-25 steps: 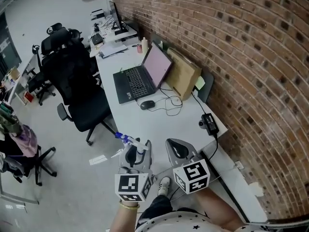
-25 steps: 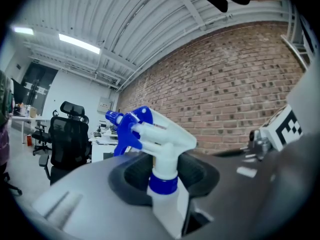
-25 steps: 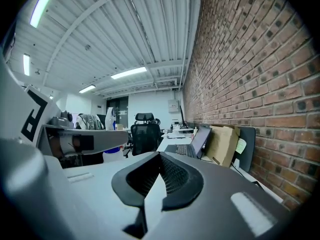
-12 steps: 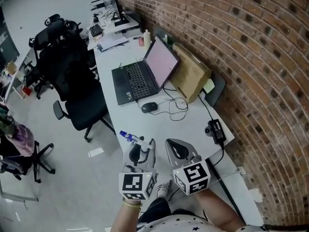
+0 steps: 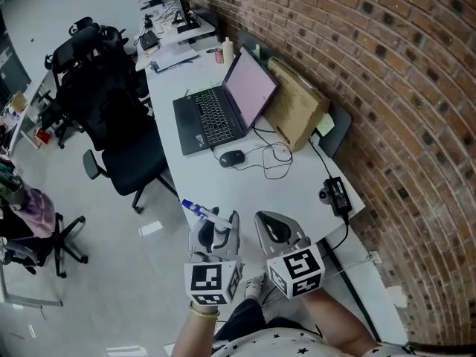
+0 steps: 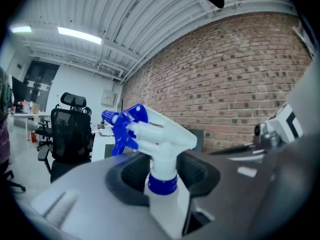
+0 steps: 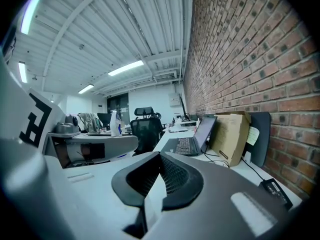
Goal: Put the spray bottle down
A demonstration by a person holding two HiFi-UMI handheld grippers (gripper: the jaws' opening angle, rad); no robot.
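Since a second ago we have brought both grippers forward and slightly down toward the desk point(image 5: 290, 188). We judge this the carry-to-place step. The spray bottle point(image 5: 208, 215) stands upright, its neck pinched in the left gripper point(image 5: 216, 227), whose jaws are opening. It hangs at the desk's near edge, not yet resting. Next we need bare desktop under its base before release. Both grippers point nearly level, side by side; the right gripper point(image 5: 274, 225) is closed, empty.
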